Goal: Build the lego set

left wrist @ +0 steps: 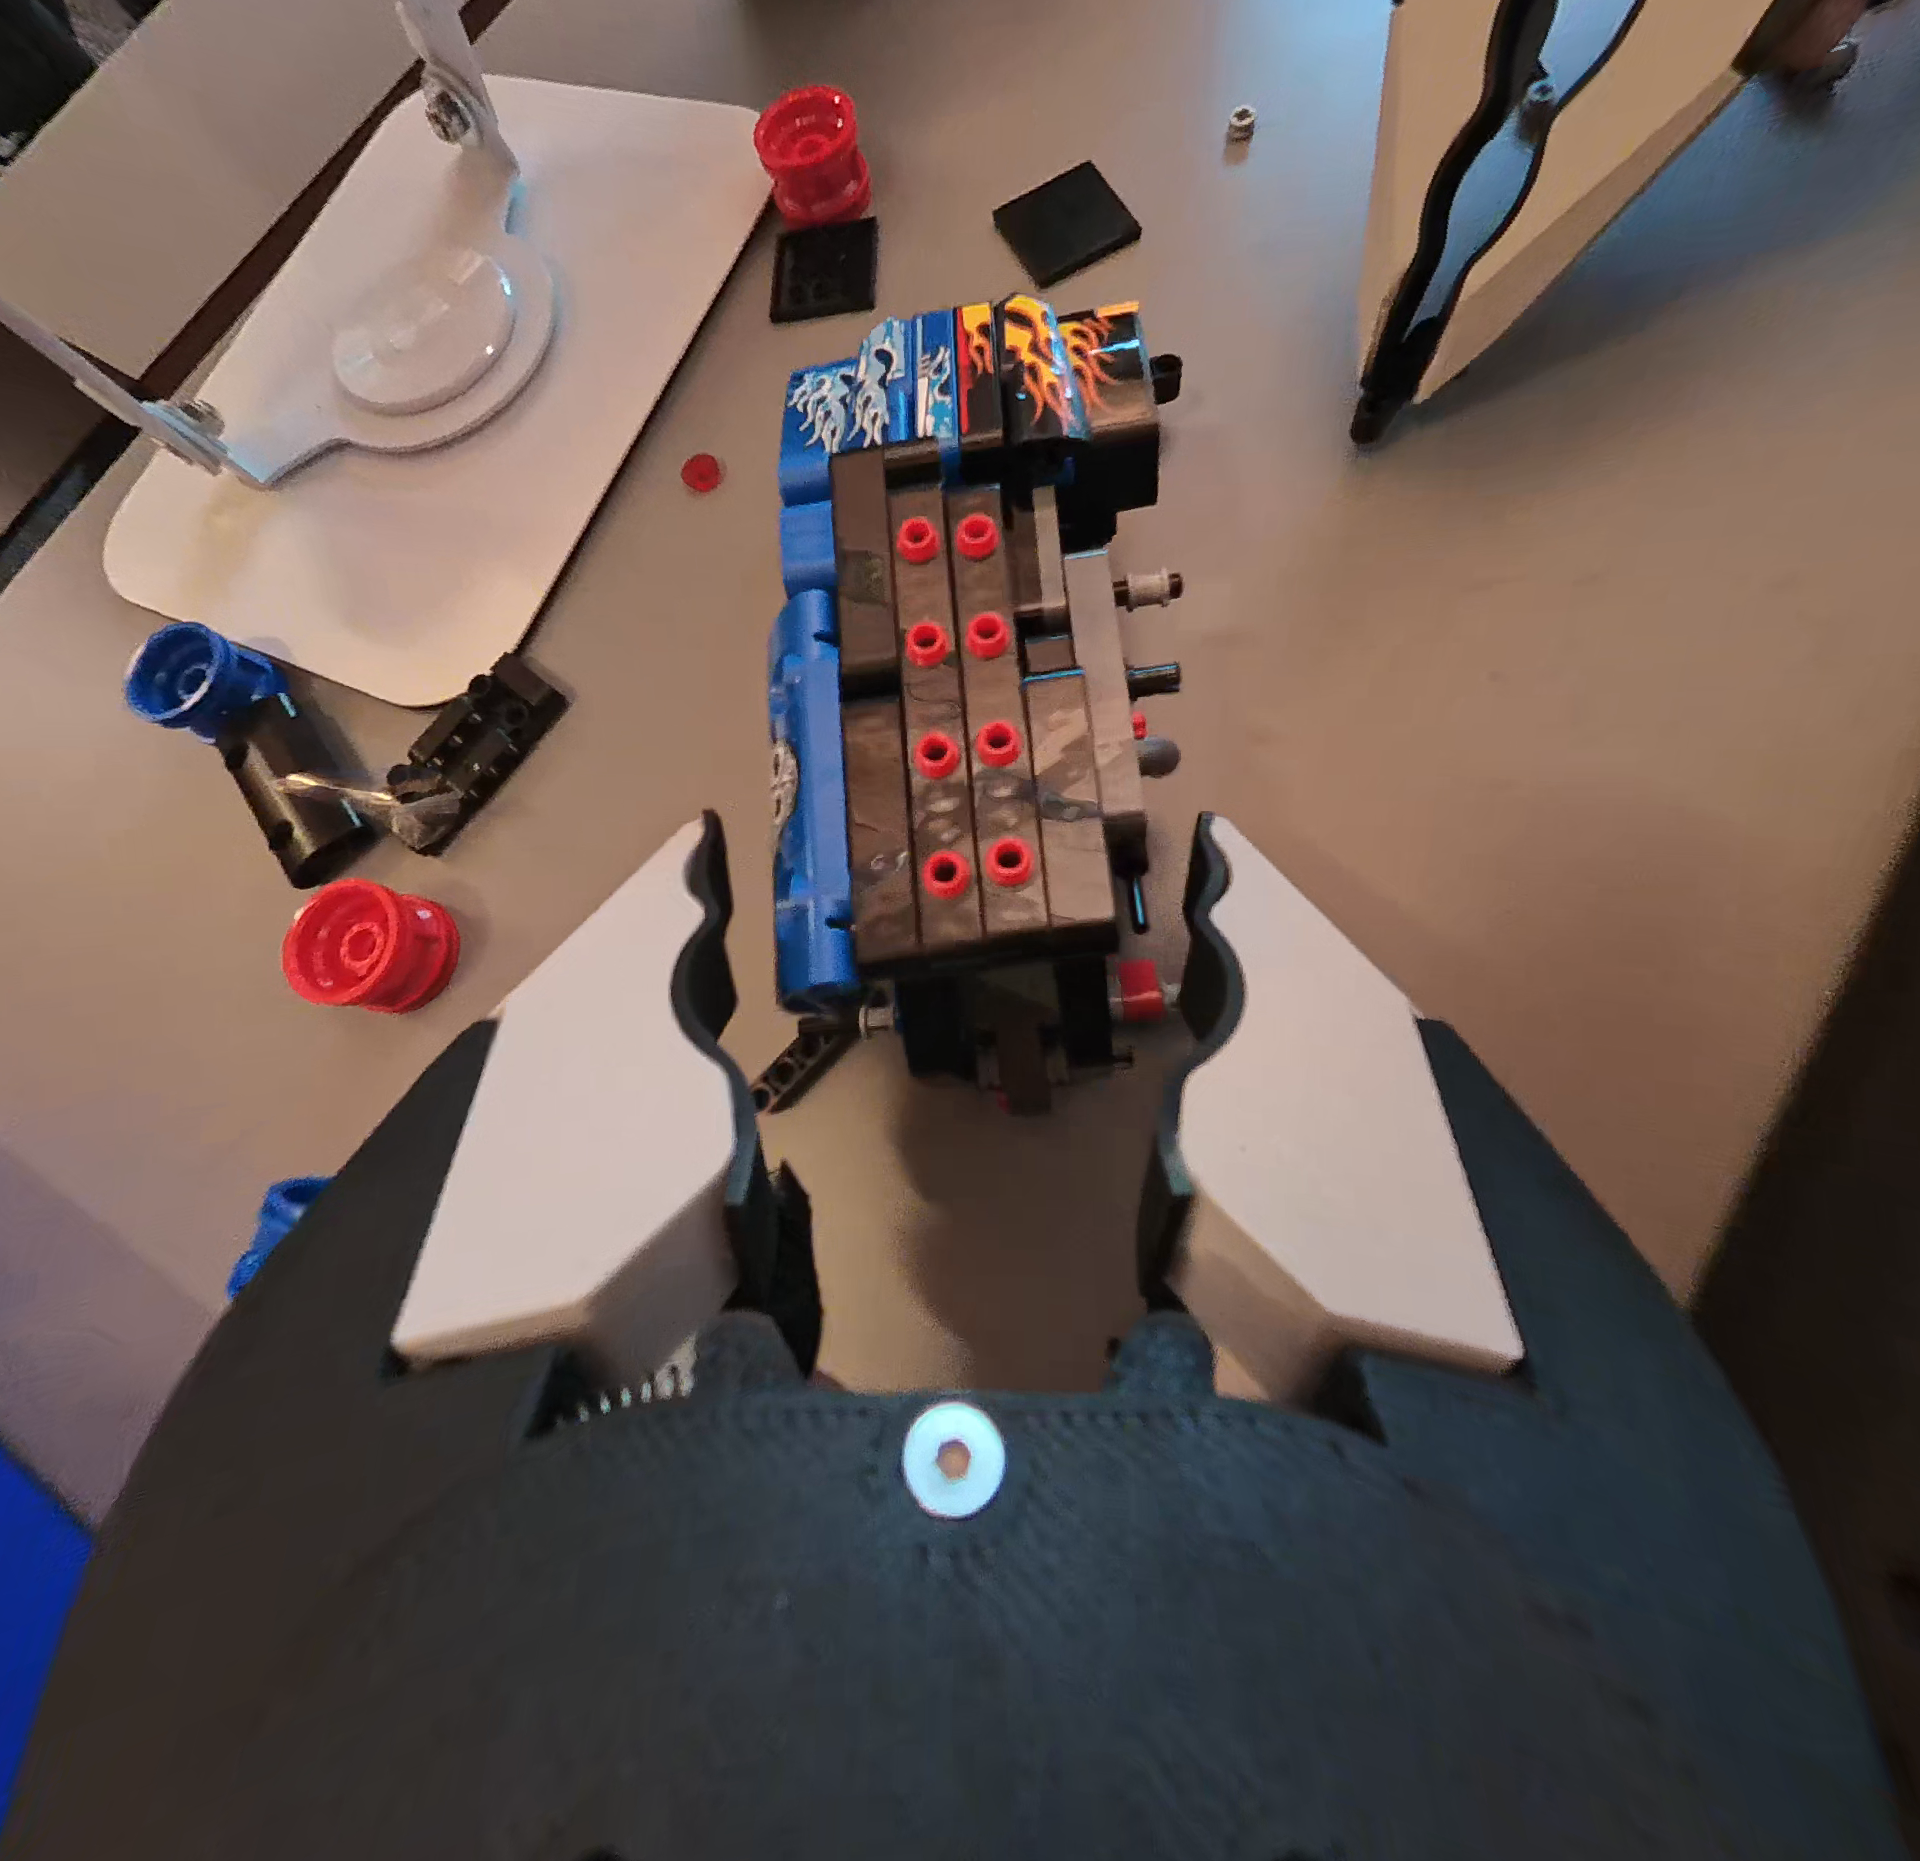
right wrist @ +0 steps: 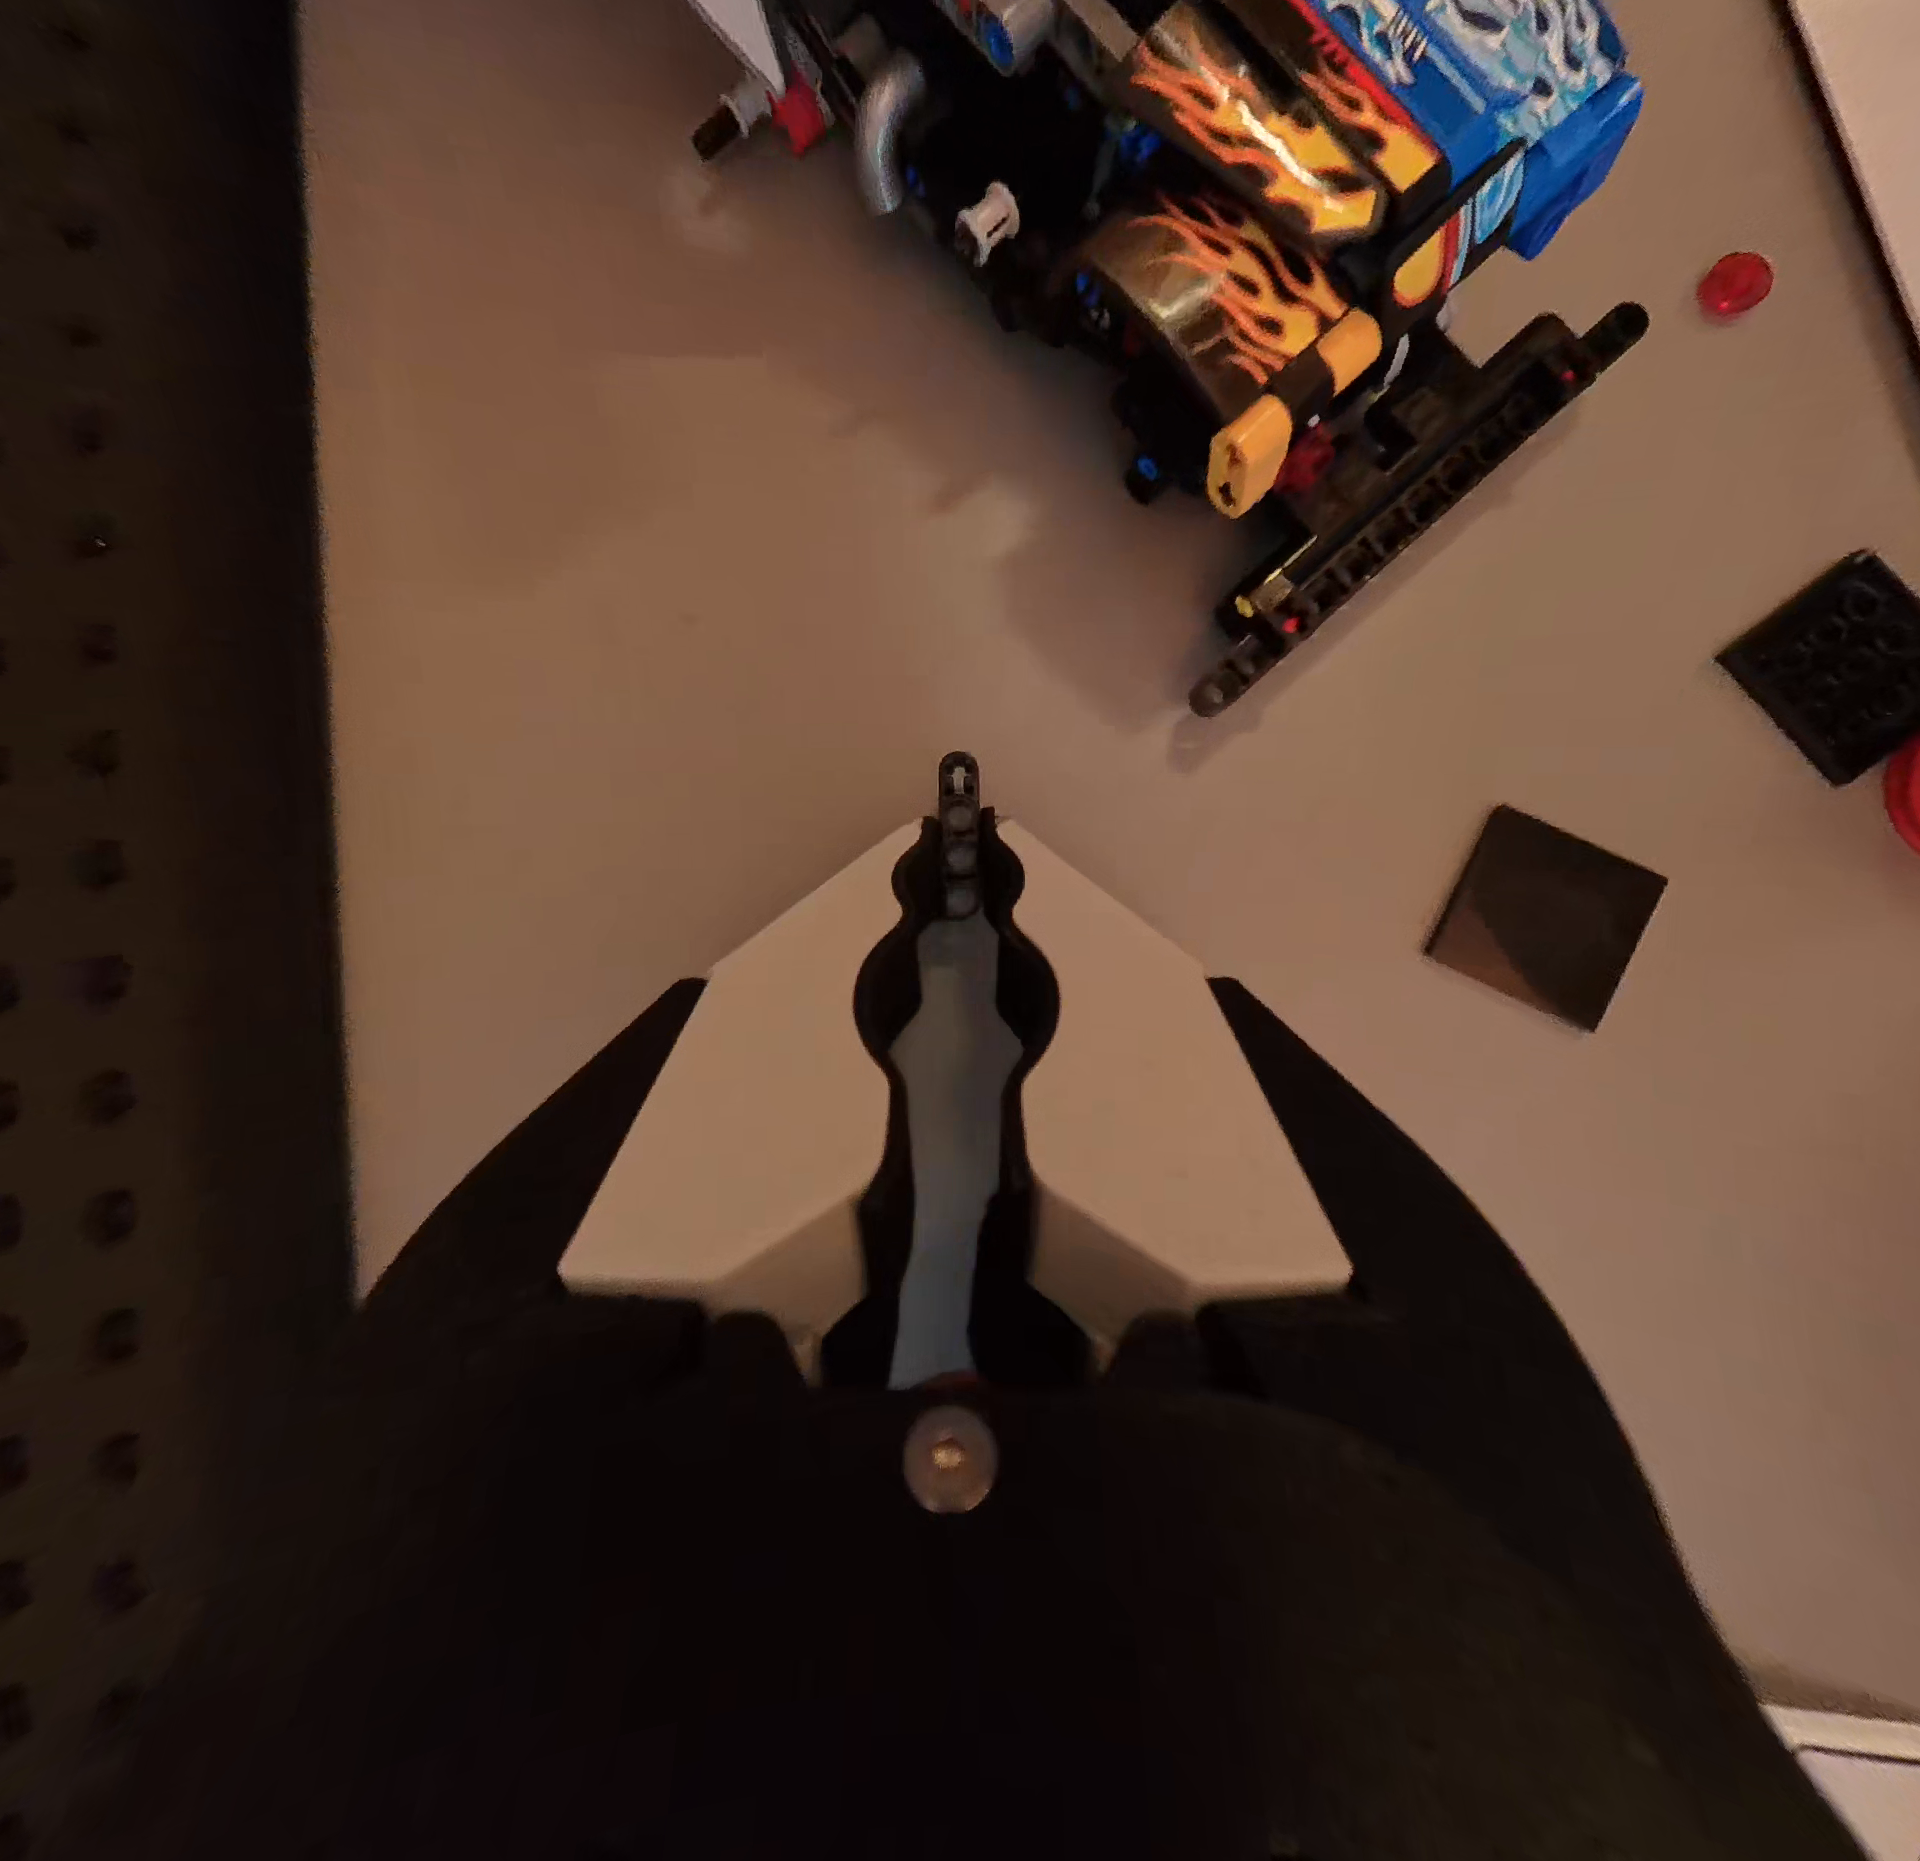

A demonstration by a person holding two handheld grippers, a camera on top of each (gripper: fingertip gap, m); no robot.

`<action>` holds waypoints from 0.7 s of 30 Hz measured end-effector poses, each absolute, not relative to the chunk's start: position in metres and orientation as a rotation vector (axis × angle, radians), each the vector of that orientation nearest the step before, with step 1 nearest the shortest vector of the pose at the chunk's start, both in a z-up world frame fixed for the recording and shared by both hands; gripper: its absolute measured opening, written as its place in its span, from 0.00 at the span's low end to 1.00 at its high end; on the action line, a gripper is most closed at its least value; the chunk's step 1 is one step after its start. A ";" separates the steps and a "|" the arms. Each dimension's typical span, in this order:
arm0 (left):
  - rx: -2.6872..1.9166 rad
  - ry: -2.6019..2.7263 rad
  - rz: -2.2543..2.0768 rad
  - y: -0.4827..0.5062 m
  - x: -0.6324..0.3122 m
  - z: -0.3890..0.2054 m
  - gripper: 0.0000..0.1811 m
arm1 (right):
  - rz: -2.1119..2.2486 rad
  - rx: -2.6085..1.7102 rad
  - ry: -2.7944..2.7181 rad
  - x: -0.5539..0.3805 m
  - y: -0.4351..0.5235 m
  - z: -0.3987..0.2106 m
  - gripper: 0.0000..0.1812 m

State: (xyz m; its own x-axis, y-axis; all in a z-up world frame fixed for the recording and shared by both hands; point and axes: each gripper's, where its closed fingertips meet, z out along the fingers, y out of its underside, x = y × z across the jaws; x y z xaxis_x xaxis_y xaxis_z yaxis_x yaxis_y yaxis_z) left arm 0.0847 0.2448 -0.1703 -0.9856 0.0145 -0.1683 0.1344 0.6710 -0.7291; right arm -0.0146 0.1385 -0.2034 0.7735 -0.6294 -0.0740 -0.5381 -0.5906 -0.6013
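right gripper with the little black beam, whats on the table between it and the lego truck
Nothing: in the right wrist view, bare table separates the right gripper, shut on the black beam, from the truck.

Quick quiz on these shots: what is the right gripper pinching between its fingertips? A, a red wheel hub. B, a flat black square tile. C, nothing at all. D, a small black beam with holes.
D: in the right wrist view the right gripper is shut on a small black beam whose holed end pokes out past the fingertips, above the table.

Half-built lego vehicle (left wrist: 966, 668) on the grey table, lying on its side, with blue and black panels carrying flame stickers. Loose around it: red wheel hubs (left wrist: 369, 947), black plates (left wrist: 1065, 222).
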 end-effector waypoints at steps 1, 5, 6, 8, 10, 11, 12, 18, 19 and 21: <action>0.118 2.722 -1.210 0.246 0.085 -0.167 0.48 | -0.202 -2.359 0.871 -0.016 0.137 -0.206 0.03; 0.113 2.658 -1.223 0.248 0.082 -0.150 0.50 | -0.178 -2.369 0.889 -0.021 0.136 -0.210 0.04; 0.121 2.635 -1.225 0.248 0.080 -0.145 0.49 | -0.164 -2.366 0.884 -0.022 0.136 -0.210 0.05; 0.141 2.583 -1.247 0.245 0.074 -0.132 0.49 | -0.142 -2.359 0.872 -0.025 0.137 -0.209 0.08; 0.177 2.532 -1.277 0.240 0.063 -0.117 0.48 | -0.138 -2.357 0.876 -0.025 0.133 -0.208 0.09; 0.204 2.508 -1.289 0.237 0.056 -0.110 0.47 | -0.144 -2.354 0.876 -0.025 0.131 -0.206 0.10; 0.234 2.494 -1.299 0.234 0.048 -0.105 0.46 | -0.148 -2.347 0.878 -0.025 0.129 -0.204 0.10; 0.394 2.533 -1.339 0.206 -0.003 -0.100 0.39 | -0.186 -2.357 0.892 -0.024 0.112 -0.201 0.10; 0.421 2.558 -1.335 0.201 -0.012 -0.105 0.37 | -0.191 -2.360 0.893 -0.025 0.109 -0.201 0.10; 0.476 2.609 -1.299 0.191 -0.027 -0.121 0.35 | -0.189 -2.350 0.883 -0.026 0.108 -0.200 0.09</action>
State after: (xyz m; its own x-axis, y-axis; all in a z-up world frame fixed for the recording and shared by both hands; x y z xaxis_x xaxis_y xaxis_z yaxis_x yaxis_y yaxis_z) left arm -0.0266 0.1914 -0.1205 -0.9308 0.2001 -0.3059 0.3647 0.5652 -0.7400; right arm -0.0256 0.1081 -0.1996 0.7668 -0.6371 -0.0781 -0.5494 -0.5885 -0.5931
